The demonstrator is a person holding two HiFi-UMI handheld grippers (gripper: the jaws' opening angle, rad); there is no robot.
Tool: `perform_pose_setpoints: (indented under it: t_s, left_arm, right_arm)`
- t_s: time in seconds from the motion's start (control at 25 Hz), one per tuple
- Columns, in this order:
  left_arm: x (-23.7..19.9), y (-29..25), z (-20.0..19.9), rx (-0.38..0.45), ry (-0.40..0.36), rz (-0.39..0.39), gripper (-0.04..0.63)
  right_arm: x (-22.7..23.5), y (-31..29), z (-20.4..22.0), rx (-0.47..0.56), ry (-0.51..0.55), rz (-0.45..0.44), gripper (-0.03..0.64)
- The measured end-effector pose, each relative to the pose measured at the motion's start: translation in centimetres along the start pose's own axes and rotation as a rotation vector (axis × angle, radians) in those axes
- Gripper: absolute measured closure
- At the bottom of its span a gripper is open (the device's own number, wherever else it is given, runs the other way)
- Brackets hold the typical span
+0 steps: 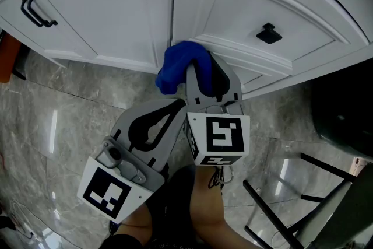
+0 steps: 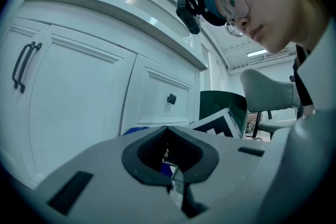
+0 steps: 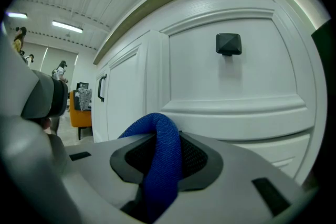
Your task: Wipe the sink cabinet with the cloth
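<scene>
Cloth (image 1: 178, 64) pinched in right tool (image 1: 204, 76), pressed to sink cabinet (image 1: 105, 20); left tool (image 1: 175, 107) closed, empty, alongside.

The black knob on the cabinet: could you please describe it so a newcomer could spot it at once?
Start at the white sink cabinet across the top of the head view and go to its right-hand panel, right of the blue cloth. The knob sits mid-panel: small, square and black, whereas the left door's handle is a long bar.

Bright even light, fisheye-warped edges
</scene>
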State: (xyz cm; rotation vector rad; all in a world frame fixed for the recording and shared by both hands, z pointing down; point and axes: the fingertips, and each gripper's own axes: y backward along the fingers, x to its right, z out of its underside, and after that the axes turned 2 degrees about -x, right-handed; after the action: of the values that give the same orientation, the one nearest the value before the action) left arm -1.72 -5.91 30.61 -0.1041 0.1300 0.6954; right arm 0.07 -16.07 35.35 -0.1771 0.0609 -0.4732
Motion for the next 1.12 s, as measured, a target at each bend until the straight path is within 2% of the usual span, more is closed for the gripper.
perform_pose_setpoints:
  t_s: [0.28, 1.12]
  left_arm:
    - [0.2, -0.4, 0.5, -0.023, 0.004, 0.012, 0.591]
    - [-0.1, -0.2, 0.7, -0.021, 0.012, 0.004, 0.591]
  right_arm:
    - [0.6, 0.3, 0.1, -0.006, 0.001, 0.015, 0.502]
    - [1.6, 0.7, 0.2, -0.011, -0.008, 0.031, 0.502]
